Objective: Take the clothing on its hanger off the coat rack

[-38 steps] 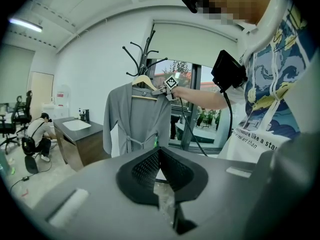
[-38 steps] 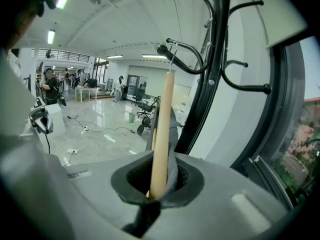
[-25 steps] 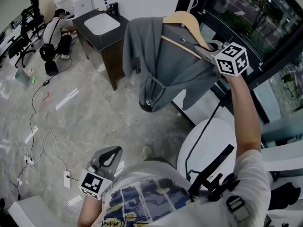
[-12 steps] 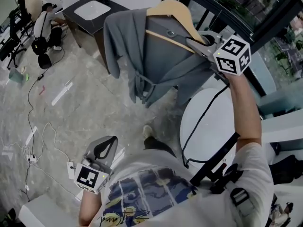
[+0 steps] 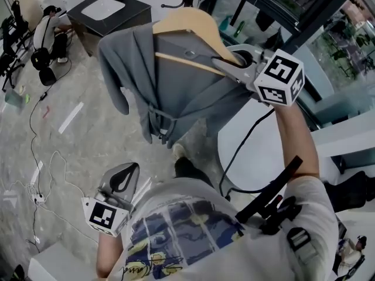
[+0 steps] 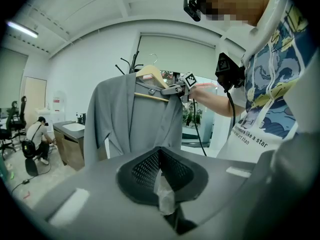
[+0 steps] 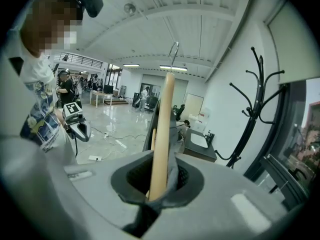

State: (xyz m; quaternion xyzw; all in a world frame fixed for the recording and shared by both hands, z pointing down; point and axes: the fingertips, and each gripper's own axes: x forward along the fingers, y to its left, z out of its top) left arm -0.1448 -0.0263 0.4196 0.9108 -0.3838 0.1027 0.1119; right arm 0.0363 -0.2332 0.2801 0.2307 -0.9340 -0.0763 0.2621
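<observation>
Pale polished stone floor (image 5: pixel 82 133) spreads below both grippers; black coat rack (image 7: pixel 250 109) stands well apart, to the right of the right gripper (image 7: pixel 159 186); dark cabinet (image 5: pixel 130 4) topped by a white sink (image 5: pixel 102 7) lies far ahead of the left gripper (image 5: pixel 120 187), with a person (image 5: pixel 44 31) crouched beside it; grey garment (image 5: pixel 176 92) drapes over the wooden hanger (image 5: pixel 187 23), clear of the rack, directly ahead of the right gripper; right jaws are clenched on hanger and cloth; left jaws are closed together, holding nothing.
</observation>
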